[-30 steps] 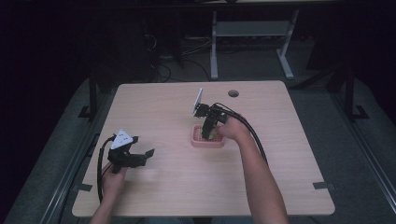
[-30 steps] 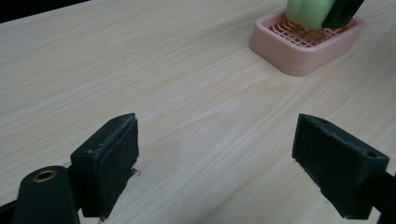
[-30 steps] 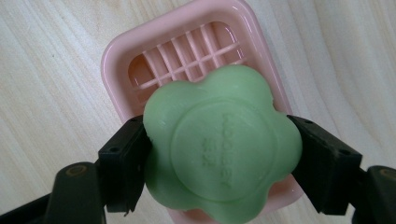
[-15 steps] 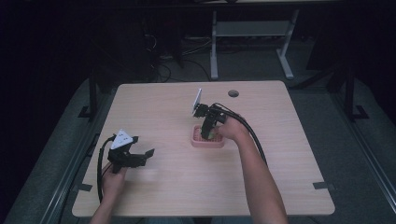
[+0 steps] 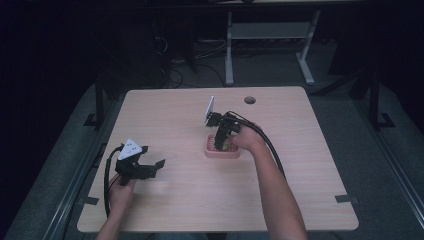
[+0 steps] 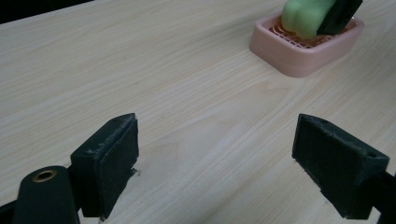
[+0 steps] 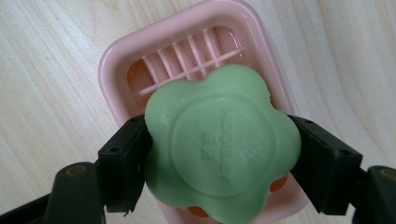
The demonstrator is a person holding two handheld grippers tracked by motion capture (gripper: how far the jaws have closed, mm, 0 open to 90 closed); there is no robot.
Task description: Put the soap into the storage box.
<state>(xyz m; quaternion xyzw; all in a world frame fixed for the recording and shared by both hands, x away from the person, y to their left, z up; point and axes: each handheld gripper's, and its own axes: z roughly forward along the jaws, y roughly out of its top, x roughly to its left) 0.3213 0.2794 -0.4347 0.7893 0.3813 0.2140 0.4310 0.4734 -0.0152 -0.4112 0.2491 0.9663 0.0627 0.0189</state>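
A green flower-shaped soap (image 7: 222, 144) sits between the jaws of my right gripper (image 7: 219, 149), which is shut on it. The soap hangs just over a pink slatted soap dish (image 7: 196, 51). In the high view the right gripper (image 5: 223, 136) points down into the pink soap dish (image 5: 222, 151) near the table's middle. My left gripper (image 5: 150, 167) rests low at the table's left, open with nothing between its pads (image 6: 114, 161). From the left gripper view, the pink dish (image 6: 306, 44) and the green soap (image 6: 306, 16) lie far off at upper right.
The wooden table (image 5: 170, 115) has a round cable hole (image 5: 250, 100) at its far right. A grey plate (image 5: 210, 109) stands up on the right gripper. Cables trail from both grippers. A metal stand (image 5: 270, 35) is on the dark floor beyond.
The right gripper has dipped slightly lower over the pink dish with the soap still in it. The left gripper has stayed where it was.
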